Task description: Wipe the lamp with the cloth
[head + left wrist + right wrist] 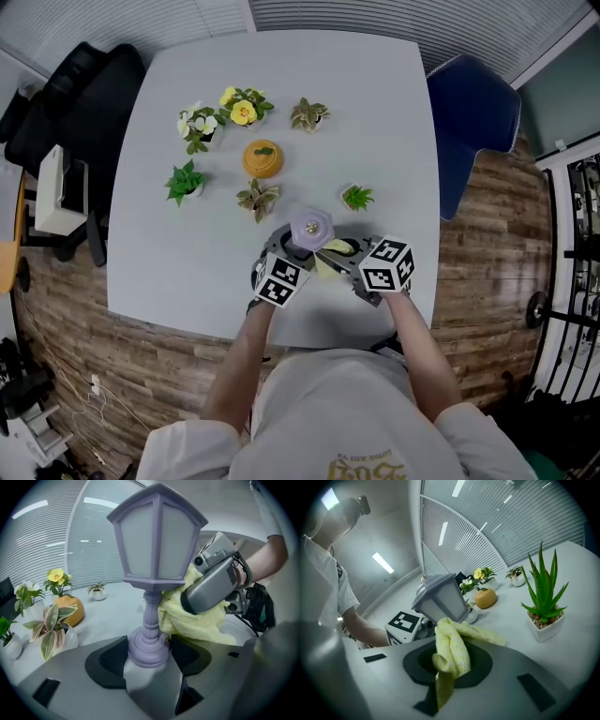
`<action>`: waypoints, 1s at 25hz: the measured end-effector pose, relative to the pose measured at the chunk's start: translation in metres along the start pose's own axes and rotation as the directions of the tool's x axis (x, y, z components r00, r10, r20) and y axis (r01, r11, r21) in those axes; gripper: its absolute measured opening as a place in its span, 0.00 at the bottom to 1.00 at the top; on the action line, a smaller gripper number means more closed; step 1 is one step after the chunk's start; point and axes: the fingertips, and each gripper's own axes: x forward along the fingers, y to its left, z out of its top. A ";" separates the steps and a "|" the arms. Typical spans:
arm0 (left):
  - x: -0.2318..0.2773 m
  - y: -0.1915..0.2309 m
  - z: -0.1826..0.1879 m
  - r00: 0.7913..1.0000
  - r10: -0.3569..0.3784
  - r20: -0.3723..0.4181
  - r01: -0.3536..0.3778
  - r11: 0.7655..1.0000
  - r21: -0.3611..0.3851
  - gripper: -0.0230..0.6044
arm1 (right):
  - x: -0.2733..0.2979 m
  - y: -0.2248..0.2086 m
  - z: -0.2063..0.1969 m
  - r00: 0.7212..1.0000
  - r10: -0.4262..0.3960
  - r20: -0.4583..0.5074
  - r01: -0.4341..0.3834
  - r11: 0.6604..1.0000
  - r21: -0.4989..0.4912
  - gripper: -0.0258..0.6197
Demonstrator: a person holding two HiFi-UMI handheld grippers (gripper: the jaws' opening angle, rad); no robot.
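A small lilac lantern-shaped lamp (310,228) stands near the table's front edge. My left gripper (149,654) is shut on the lamp (157,545) at its round base, both pads (108,660) against it. Just to the right, my right gripper (449,665) is shut on a pale yellow cloth (452,649). The cloth (194,616) presses against the lamp's stem and the underside of its shade. From the right gripper view, the lamp (439,598) rises just behind the cloth. In the head view the cloth (335,251) peeks out between both marker cubes.
Several small potted plants stand behind the lamp: a yellow flower (243,110), a white flower (197,125), a green plant (185,182), a striped-leaf plant (258,198) and an aloe (544,599). An orange round pot (262,158) sits among them. A blue chair (472,112) is at the table's right.
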 end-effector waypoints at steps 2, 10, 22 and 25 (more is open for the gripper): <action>0.000 0.000 0.000 1.000 0.001 0.001 -0.001 1.000 0.001 0.50 | 0.005 -0.001 -0.001 1.000 -0.001 -0.007 0.001 1.000 0.003 0.09; 0.001 0.001 0.000 1.000 -0.001 0.002 0.001 1.000 0.003 0.50 | 0.020 -0.002 -0.003 0.999 0.006 -0.033 -0.005 1.000 0.005 0.09; 0.000 0.001 0.000 1.000 0.006 0.001 -0.006 1.000 0.012 0.50 | 0.030 -0.005 -0.013 0.995 0.005 -0.095 -0.002 1.000 0.027 0.09; 0.000 0.001 0.000 1.000 0.007 0.000 -0.007 1.000 0.013 0.50 | 0.029 -0.006 -0.014 0.996 0.006 -0.095 -0.002 0.999 0.042 0.09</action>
